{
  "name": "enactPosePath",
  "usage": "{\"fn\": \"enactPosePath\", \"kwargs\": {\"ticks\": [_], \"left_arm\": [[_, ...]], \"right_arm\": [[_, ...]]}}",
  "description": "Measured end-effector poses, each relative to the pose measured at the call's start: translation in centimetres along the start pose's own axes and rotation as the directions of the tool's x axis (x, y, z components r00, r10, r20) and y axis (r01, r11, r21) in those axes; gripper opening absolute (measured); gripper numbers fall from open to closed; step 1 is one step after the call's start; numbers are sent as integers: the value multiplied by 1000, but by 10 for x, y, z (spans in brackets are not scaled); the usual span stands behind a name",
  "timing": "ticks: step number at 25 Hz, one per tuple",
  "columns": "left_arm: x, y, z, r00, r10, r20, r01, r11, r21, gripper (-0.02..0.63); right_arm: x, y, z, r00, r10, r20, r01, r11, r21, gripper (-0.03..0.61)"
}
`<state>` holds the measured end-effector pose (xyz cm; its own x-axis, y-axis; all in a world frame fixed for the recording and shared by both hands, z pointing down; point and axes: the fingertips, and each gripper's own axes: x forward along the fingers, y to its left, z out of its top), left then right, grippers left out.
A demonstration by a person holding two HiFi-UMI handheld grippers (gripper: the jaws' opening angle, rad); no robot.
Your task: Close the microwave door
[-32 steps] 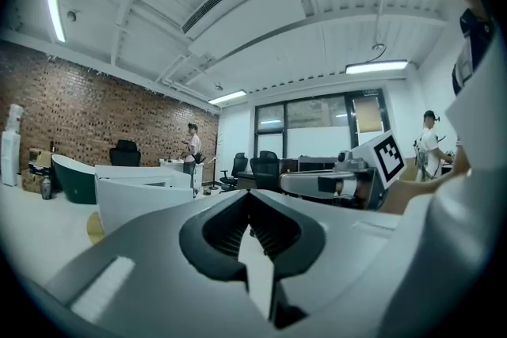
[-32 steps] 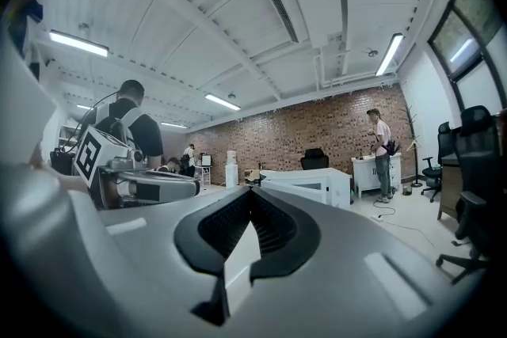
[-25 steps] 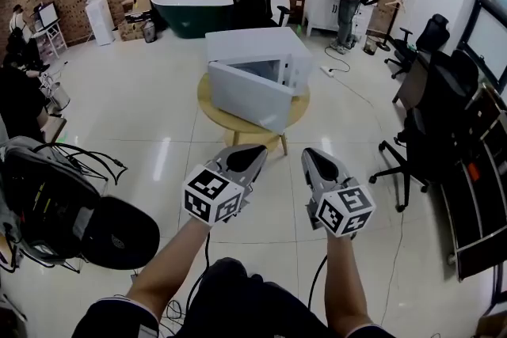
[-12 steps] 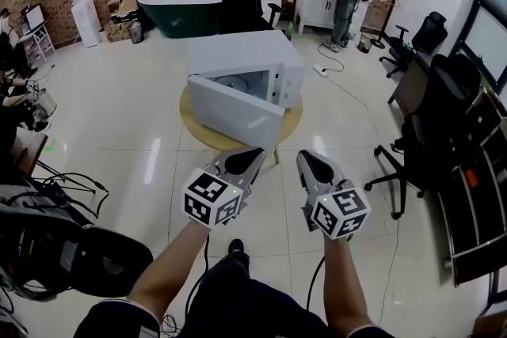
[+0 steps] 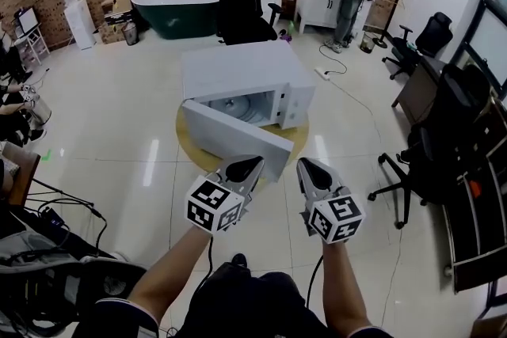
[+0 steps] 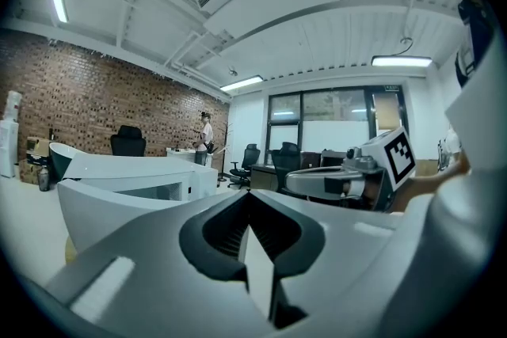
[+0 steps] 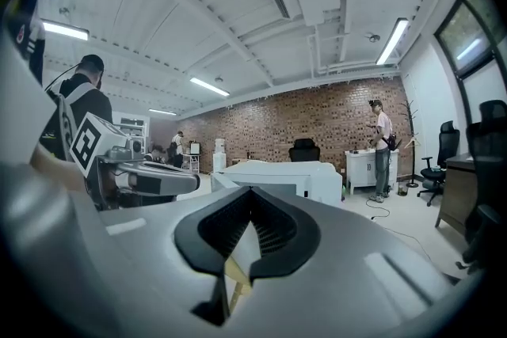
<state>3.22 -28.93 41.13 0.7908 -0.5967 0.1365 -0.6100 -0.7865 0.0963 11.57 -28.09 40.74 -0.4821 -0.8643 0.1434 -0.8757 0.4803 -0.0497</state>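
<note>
The left gripper (image 5: pixel 252 163) and the right gripper (image 5: pixel 308 165) are hovering side by side, each with its jaws drawn together at the tips and gripping nothing. The white box-shaped microwave oven (image 5: pixel 245 71) is sitting on a round light-wood table (image 5: pixel 298 140) directly ahead of both. Its white door (image 5: pixel 230 140) is standing wide open, swung out toward the grippers and exposing the cavity. The left gripper is showing just beside the door's lower edge; contact appears unlikely, though the head view cannot confirm it. A black office chair (image 5: pixel 240 0) is standing behind the table.
</note>
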Motion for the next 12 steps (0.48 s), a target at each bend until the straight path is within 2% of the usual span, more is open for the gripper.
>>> {"fn": "enactPosePath", "kwargs": {"ticks": [7, 12], "left_arm": [[21, 17, -9, 999, 14, -31, -15, 1000, -16, 11], [30, 22, -11, 998, 39, -48, -39, 999, -9, 11]], "right_arm": [[24, -20, -15, 999, -10, -44, 9, 999, -31, 3], [37, -24, -34, 992, 31, -118, -39, 997, -66, 28]]}}
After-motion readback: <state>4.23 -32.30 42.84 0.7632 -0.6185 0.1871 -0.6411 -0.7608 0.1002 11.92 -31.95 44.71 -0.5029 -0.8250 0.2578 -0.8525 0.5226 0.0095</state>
